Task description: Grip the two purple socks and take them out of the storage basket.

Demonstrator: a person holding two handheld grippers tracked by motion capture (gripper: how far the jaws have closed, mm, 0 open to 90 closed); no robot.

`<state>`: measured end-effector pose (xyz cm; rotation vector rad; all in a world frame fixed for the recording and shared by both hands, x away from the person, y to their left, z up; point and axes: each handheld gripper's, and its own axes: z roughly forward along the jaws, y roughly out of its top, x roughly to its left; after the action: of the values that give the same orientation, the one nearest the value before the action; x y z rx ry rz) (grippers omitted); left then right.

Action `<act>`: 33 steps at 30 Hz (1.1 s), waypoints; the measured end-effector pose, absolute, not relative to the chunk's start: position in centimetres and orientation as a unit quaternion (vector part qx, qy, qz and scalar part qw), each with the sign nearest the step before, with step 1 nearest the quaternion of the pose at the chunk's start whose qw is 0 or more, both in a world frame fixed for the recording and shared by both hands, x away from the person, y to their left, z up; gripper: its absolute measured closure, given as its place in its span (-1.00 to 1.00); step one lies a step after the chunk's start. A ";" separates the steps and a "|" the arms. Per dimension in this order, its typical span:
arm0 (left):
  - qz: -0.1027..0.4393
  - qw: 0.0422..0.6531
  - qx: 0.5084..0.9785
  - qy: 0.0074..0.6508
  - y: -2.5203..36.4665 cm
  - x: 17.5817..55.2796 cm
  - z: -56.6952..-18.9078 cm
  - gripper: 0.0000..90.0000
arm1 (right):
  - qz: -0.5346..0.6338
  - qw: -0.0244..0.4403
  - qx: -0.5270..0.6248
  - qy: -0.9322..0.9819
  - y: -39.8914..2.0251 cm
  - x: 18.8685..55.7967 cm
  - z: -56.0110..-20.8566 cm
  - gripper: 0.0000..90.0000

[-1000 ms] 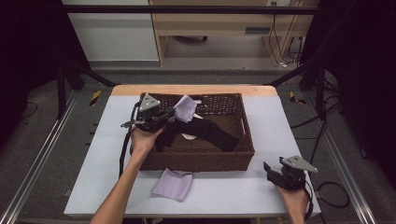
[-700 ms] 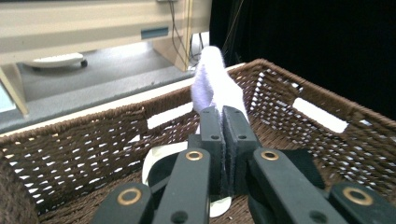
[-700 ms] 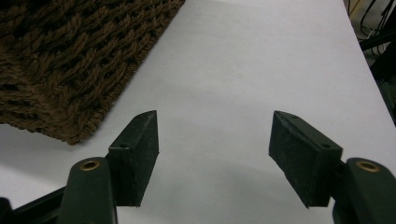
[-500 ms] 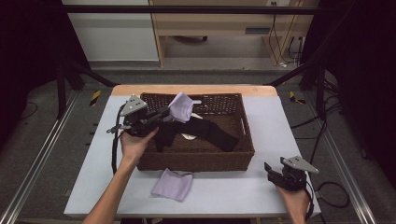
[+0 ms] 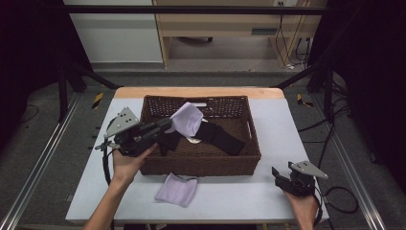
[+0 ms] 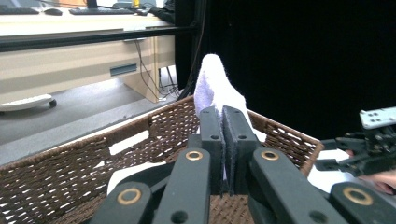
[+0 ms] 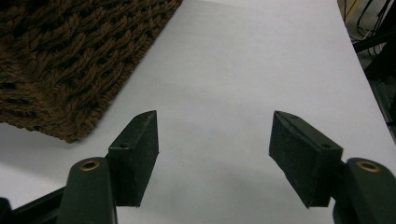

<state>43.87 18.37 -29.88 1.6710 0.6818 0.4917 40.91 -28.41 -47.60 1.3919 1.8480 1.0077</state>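
Woven basket (image 5: pixel 201 163), soft lavender cloth (image 5: pixel 187 120).

A pale lilac sock (image 5: pixel 187 119) hangs lifted above the left half of the brown woven basket (image 5: pixel 249 143), pinched at its lower left edge, its body puffed upward and toward the basket's far wall. In the left gripper view the sock (image 6: pixel 215 91) stands upright above the basket rim (image 6: pixel 70 151). A black sock (image 5: pixel 221 138) lies flat inside the basket, stretched diagonally toward its right side. A second lilac sock (image 5: pixel 176 189) lies crumpled just in front of the basket's near wall.
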 end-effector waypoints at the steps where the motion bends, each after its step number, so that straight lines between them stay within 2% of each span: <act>1: 0.211 0.594 0.720 0.290 18.4 43.5 -29.9 0.92 | 0.380 0.305 0.525 0.697 -28.4 40.9 -47.6 -0.27; 15: 0.184 0.597 0.738 0.253 18.1 39.9 -30.9 0.92 | 0.379 0.306 0.528 0.696 -28.4 40.8 -47.6 -0.27; 33: 0.149 0.558 0.779 0.245 17.5 37.4 -35.3 0.92 | 0.378 0.306 0.528 0.696 -28.4 40.7 -47.6 -0.27</act>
<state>37.37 17.46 -35.25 1.8368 0.5783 0.3514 40.74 -28.42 -47.60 1.3982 1.8428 1.0009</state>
